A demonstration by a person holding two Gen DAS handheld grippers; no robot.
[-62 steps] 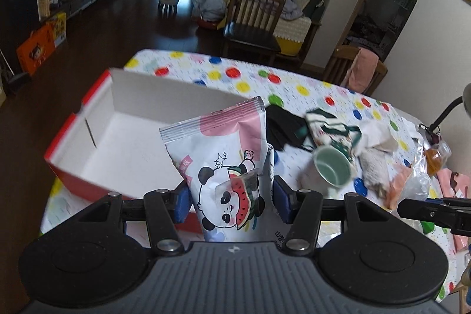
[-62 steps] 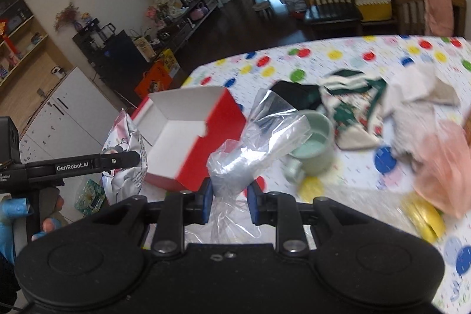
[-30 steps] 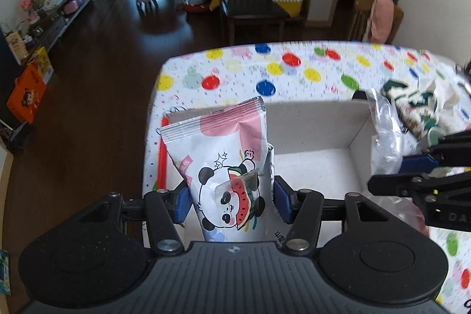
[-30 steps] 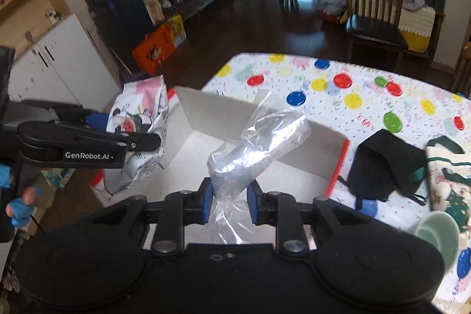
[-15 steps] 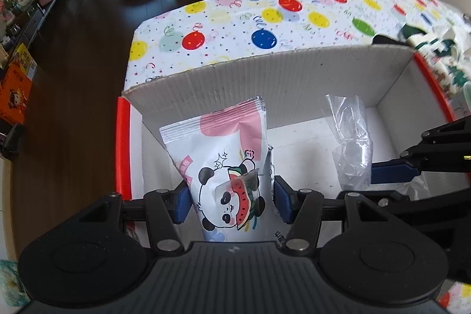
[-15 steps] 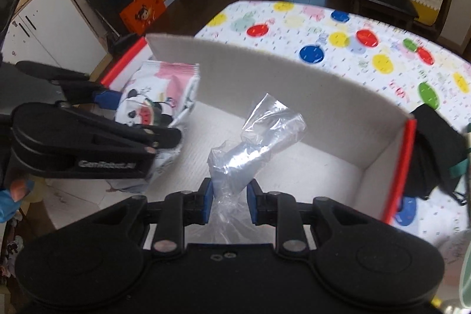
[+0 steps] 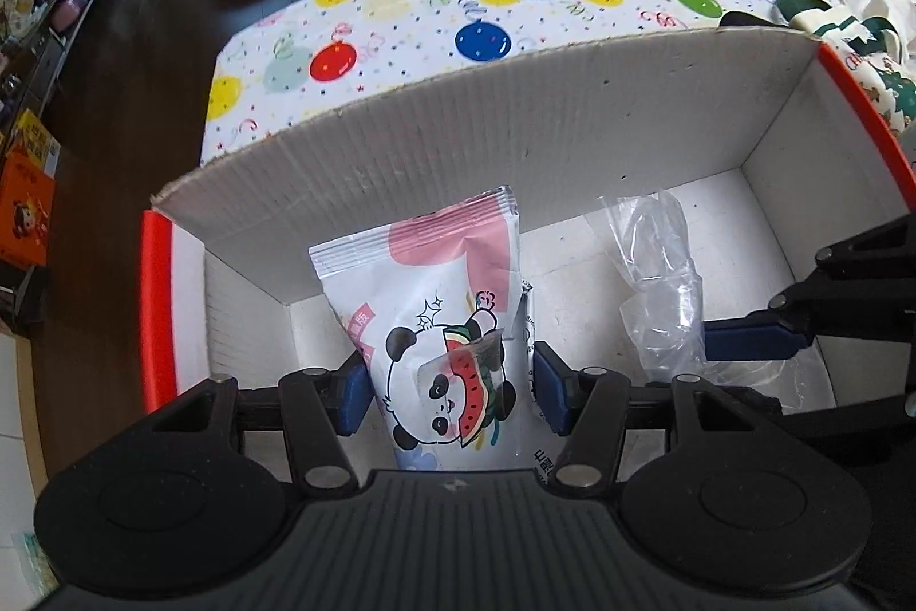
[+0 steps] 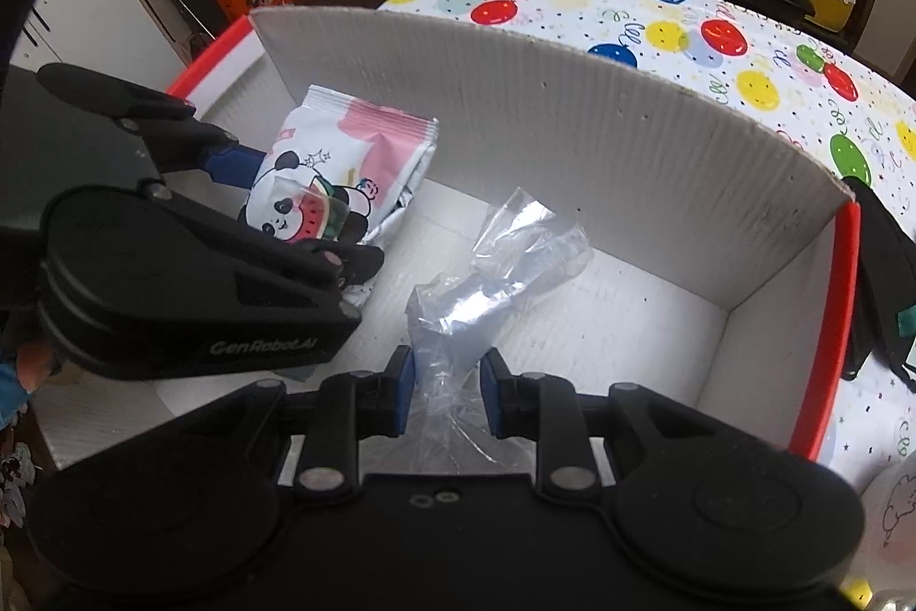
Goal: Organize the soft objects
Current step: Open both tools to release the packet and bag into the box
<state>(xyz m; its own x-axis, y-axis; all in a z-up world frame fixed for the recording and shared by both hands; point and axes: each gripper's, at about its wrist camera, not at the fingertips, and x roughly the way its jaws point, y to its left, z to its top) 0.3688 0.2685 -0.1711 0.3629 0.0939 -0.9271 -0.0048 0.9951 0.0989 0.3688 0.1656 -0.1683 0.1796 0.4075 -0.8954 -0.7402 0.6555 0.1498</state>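
Note:
A red-rimmed white cardboard box [image 7: 515, 141] [image 8: 572, 113] stands on the balloon-print table. My left gripper [image 7: 449, 396] is shut on a pink-and-white panda snack bag [image 7: 441, 324] and holds it inside the box at its left side; the bag also shows in the right wrist view [image 8: 338, 176]. My right gripper [image 8: 445, 390] is shut on a crumpled clear plastic bag [image 8: 498, 267], also down inside the box, right of the snack bag. The plastic bag shows in the left wrist view [image 7: 658, 284] too.
A black cloth [image 8: 881, 267] lies on the table just right of the box. A green-and-white patterned cloth [image 7: 847, 27] lies beyond the box's far right corner. Chairs and dark floor lie past the table's far edge.
Both grippers have moved from above the table over the box and down into it, carrying the snack bag and the plastic bag. Both stay shut on their bags.

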